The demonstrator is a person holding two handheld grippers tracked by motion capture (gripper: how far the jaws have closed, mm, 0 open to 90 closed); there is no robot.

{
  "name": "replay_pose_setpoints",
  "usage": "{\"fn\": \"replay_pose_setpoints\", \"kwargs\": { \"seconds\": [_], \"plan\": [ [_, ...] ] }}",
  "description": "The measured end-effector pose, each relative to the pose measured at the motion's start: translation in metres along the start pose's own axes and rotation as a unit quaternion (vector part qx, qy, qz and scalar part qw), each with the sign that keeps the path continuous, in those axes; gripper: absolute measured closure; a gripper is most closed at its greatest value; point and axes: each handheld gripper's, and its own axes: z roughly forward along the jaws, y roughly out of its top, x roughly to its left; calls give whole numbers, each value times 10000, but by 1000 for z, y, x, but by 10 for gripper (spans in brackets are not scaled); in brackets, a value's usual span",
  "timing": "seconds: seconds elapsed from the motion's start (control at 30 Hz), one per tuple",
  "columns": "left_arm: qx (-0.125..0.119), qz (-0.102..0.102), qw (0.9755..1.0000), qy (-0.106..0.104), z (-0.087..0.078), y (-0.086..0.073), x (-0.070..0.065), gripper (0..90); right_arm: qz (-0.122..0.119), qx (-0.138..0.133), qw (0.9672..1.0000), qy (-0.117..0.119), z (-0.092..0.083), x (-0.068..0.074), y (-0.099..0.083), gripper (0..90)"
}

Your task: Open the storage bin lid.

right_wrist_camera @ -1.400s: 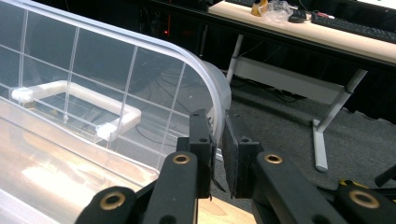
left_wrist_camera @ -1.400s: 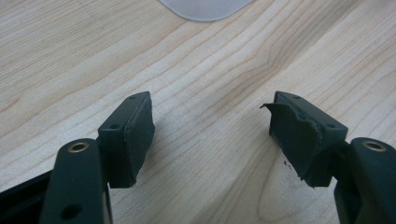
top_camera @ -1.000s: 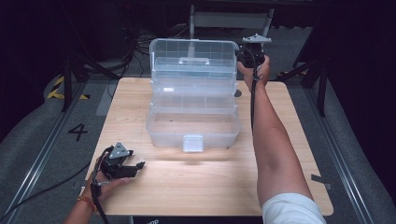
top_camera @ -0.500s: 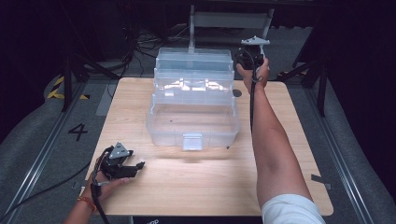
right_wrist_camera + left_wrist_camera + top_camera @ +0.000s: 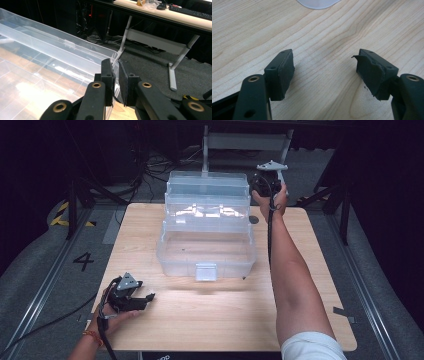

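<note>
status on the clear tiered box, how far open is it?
Done: the clear tiered box stands fanned open, trays stepped back, bottom bin exposed. In hand: the right gripper is pinched on the top lid's far corner. The left gripper rests open on the table, idle. Left: probably letting go of the lid.

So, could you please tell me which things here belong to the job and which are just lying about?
In the job:
- clear plastic box
- right gripper, jaws shut on the box's lid corner

Not in use:
- left gripper, jaws open over the table
- white desk frame behind
</note>
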Motion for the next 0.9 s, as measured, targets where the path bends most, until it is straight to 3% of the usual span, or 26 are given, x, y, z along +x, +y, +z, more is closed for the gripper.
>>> {"fn": "replay_pose_setpoints", "kwargs": {
  "seconds": [0.23, 0.57, 0.9],
  "plan": [
    [5, 32, 10000, 12, 0, 0, 0, 309, -47, 6, 9999, 102, -5, 3, -3, 828],
    [-15, 33, 10000, 23, 0, 0, 0, 305, -331, 46, 9992, 206, -20, 12, -7, 829],
    [-2, 20, 10000, 34, 0, 1, 0, 304, -422, 35, 9987, 290, -40, 10, -12, 829]
  ]
}}
